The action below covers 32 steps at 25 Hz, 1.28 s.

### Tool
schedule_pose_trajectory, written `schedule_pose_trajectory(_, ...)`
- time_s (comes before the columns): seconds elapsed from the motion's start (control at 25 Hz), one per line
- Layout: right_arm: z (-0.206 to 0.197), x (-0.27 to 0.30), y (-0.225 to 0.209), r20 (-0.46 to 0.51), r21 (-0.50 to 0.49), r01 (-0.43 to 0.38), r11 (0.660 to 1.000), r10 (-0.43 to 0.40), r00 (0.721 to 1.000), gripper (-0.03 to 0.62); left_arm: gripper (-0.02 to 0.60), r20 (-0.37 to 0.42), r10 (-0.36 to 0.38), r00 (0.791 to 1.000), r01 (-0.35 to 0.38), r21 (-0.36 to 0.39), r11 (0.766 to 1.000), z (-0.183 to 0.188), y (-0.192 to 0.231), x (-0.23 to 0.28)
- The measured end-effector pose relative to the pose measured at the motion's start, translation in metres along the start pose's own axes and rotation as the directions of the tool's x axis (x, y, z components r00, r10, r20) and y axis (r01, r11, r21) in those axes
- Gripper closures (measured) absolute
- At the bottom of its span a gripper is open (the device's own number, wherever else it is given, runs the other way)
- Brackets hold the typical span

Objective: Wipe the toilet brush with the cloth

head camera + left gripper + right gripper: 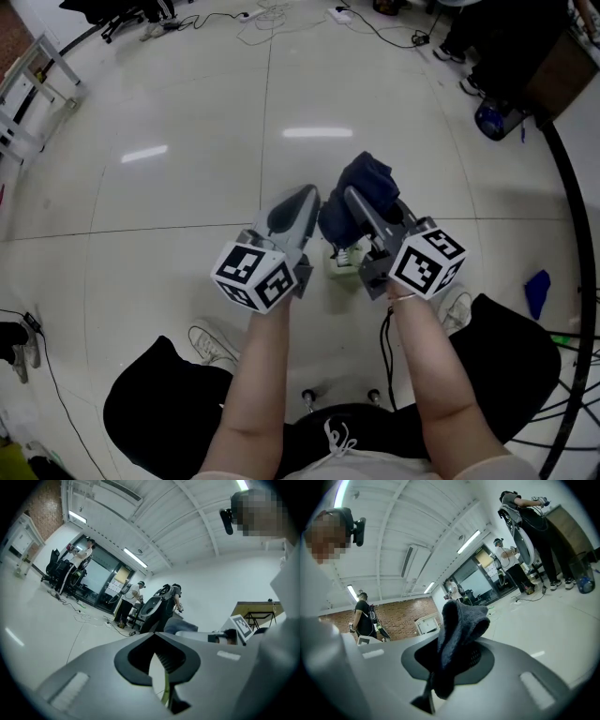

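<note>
Both claws are sitting side by side over the glossy floor [187, 112], right in front of the seated person's knees. The left claw [298, 202] is pinching down to a narrow slit. In the left gripper view [157, 663] a thin white strip with a yellow-green edge is filling that slit, which looks like the toilet brush [161, 677]. From the head view a white-and-green part of the toilet brush [343, 260] is peeking out low between the two grippers, at about 6 o'clock from the cloth [361, 183].

The right claw [361, 202], at 3 o'clock from the left one, is clamping the dark blue cloth. In the right gripper view [452, 660] the cloth [459, 625] is bunching up between the pads and folding over toward 12 o'clock. The cloth is hanging just above the brush; whether the two are touching I cannot tell.
</note>
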State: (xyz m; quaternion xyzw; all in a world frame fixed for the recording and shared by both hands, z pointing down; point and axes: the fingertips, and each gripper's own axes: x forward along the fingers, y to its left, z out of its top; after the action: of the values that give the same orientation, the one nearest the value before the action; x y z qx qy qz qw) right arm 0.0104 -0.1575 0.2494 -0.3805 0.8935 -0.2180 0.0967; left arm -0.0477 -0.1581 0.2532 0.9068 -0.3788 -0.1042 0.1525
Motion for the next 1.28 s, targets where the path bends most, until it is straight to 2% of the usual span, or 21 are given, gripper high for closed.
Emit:
schedule_pose_trajectory(0.2, -0.025, -0.004, -0.03, -0.039, 0.078, 0.058, 0.995, -0.055, 0.998, 0.53, 0.575, 0.007, -0.002, 1.0, 0.002, 0.003, 1.0, 0.003, 0.002, -0.004)
schedule_pose_trajectory(0.44, -0.085, -0.031, -0.088, -0.119, 0.109, 0.22, 0.969, -0.207, 0.971, 0.53, 0.575, 0.023, 0.018, 1.0, -0.018, 0.003, 1.0, 0.003, 0.005, -0.007)
schedule_pose_trajectory(0.52, -0.109, -0.04, -0.105, -0.156, 0.111, 0.28, 0.953, -0.262, 0.952, 0.53, 0.575, 0.02, 0.014, 1.0, -0.014, 0.003, 1.0, 0.003, 0.006, -0.008)
schedule_pose_trajectory(0.68, -0.15, -0.052, -0.13, -0.254, 0.041, 0.371, 0.928, -0.35, 0.902, 0.53, 0.575, 0.016, 0.004, 1.0, -0.004, 0.004, 1.0, 0.003, 0.005, -0.008)
schedule_pose_trajectory(0.8, -0.175, -0.058, -0.143, -0.302, 0.027, 0.394, 0.919, -0.369, 0.879, 0.53, 0.575, 0.015, 0.009, 1.0, -0.009, 0.002, 1.0, 0.001, 0.005, -0.008)
schedule_pose_trajectory(0.92, -0.199, -0.061, -0.16, -0.358, 0.001, 0.43, 0.903, -0.401, 0.843, 0.53, 0.575, 0.007, 0.013, 1.0, -0.013, 0.018, 1.0, 0.003, 0.005, -0.004)
schedule_pose_trajectory(1.08, -0.229, -0.068, -0.174, -0.415, 0.024, 0.476, 0.879, -0.424, 0.805, 0.53, 0.575, -0.008, 0.016, 1.0, -0.015, 0.034, 0.999, 0.002, 0.004, -0.003)
schedule_pose_trajectory(1.28, -0.259, -0.078, -0.182, -0.485, 0.024, 0.509, 0.861, -0.435, 0.759, 0.53, 0.575, -0.016, -0.007, 1.0, 0.007, 0.019, 1.0, 0.003, 0.001, 0.0)
